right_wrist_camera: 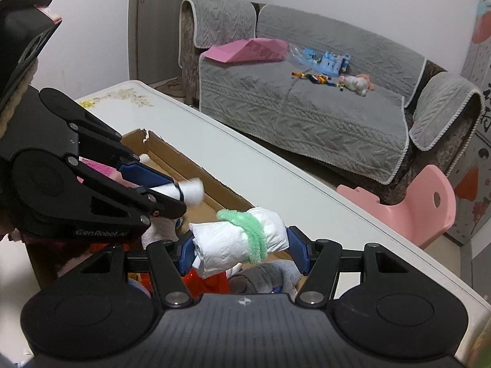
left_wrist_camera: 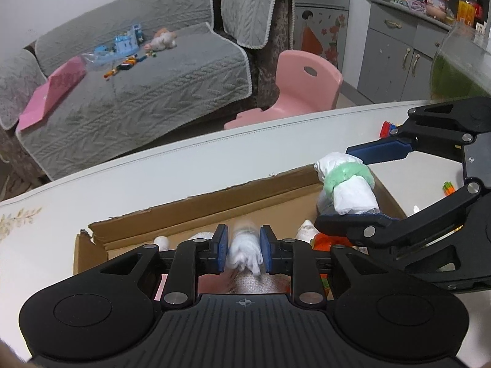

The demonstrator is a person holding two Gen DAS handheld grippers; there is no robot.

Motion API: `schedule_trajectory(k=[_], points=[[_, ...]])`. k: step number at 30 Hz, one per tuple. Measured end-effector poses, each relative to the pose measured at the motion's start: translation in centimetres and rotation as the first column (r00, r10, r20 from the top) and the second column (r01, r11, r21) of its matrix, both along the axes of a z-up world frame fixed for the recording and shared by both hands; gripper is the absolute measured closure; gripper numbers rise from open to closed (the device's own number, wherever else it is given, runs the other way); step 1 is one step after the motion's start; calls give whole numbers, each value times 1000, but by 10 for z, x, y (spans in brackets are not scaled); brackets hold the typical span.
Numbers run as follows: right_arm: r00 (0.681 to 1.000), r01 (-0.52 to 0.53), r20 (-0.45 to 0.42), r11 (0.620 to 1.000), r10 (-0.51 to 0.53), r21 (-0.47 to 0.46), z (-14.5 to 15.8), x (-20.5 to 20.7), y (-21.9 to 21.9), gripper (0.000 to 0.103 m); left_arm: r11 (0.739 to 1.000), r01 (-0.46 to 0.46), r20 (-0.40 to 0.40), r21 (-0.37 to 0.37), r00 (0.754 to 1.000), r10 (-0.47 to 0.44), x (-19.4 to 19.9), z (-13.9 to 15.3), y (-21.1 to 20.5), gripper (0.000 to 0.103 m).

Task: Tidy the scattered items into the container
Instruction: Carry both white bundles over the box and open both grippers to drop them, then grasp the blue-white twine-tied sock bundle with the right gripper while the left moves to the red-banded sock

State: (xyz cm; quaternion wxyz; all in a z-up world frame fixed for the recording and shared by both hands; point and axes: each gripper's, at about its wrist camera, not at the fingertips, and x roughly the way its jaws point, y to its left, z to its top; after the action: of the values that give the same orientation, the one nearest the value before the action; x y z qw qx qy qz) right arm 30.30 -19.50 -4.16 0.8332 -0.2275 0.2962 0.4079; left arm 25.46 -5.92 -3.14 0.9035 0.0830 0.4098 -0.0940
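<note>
Sofa (right_wrist_camera: pixel 307 116) is the biggest thing you can see, grey and quilted, with toys lying on its seat. In front of it runs the long white tabletop (left_wrist_camera: pixel 153 184), and a pink chair (left_wrist_camera: pixel 307 86) stands between the two.

On the tabletop sits the cardboard box (left_wrist_camera: pixel 214 202). Its top is open and its edge is torn. There are already things in it: something orange (right_wrist_camera: pixel 211 279), a grey cloth (right_wrist_camera: pixel 267 276) and some white bits.

Both of your tongs hang over the box, pointing down into it.

Your right tongs (right_wrist_camera: pixel 241 245) are squeezed shut on the big white roll (right_wrist_camera: pixel 221 245). The blue pads press on its two ends, so the roll lies sideways between them, up in the air over the right end of the box. A green fuzzy band (right_wrist_camera: pixel 254 236) goes around the roll.

Your left tongs (left_wrist_camera: pixel 244 245) stand a little apart, with the small white roll (left_wrist_camera: pixel 244 250) between the pads, above the middle of the box. The roll looks blurry while the pads look sharp, so it seems loose and not squeezed.

A few small bright blocks (left_wrist_camera: pixel 387 128) lie on the tabletop past the box.
</note>
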Motion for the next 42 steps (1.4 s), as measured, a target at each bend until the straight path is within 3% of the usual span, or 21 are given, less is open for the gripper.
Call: schedule_trajectory(k=[1, 3, 5, 6, 10, 12, 17, 22, 26, 35, 41, 42], points=[[1000, 1, 0, 1000, -1, 2, 0, 0, 1, 45, 1000, -4, 1, 10, 1000, 4, 0, 0, -1, 62], [1000, 7, 11, 1000, -7, -3, 0, -1, 1, 44, 999, -22, 28, 44, 999, 21, -3, 1, -1, 42], [1000, 6, 9, 1000, -6, 2, 2, -3, -4, 41, 998, -40, 43, 47, 998, 37, -9, 5, 2, 32], [1000, 8, 17, 1000, -9, 3, 4, -5, -6, 35, 999, -38, 50, 38, 998, 36, -12, 7, 3, 31], [999, 20, 38, 999, -22, 31, 14, -15, -19, 29, 1000, -16, 77, 11, 997, 15, -38, 22, 2, 25], [998, 20, 64, 999, -22, 41, 21, -31, -29, 27, 1000, -11, 106, 8, 994, 10, -60, 29, 2, 16], [993, 8, 115, 994, -21, 111, 30, -103, -69, 6, 999, 30, 145, -24, 989, -26, -125, 33, 1, 15], [993, 27, 107, 990, -42, 138, 6, -182, -93, 5, 999, 20, 139, -24, 990, -17, -181, 11, 7, 15], [995, 7, 92, 987, -22, 158, -22, -226, -83, 1, 999, -3, 98, -36, 995, 6, -203, -9, 14, 14], [996, 55, 59, 984, -66, 167, -49, -236, -36, 1, 992, -87, 78, -89, 992, 94, -246, -13, 49, 15], [992, 98, 68, 989, -106, 110, -69, -231, -16, 1, 989, -107, 75, -101, 991, 115, -257, -8, 61, 15], [993, 101, 57, 989, -107, 108, -71, -227, -16, 5, 990, -102, 76, -100, 991, 110, -258, -8, 60, 15]])
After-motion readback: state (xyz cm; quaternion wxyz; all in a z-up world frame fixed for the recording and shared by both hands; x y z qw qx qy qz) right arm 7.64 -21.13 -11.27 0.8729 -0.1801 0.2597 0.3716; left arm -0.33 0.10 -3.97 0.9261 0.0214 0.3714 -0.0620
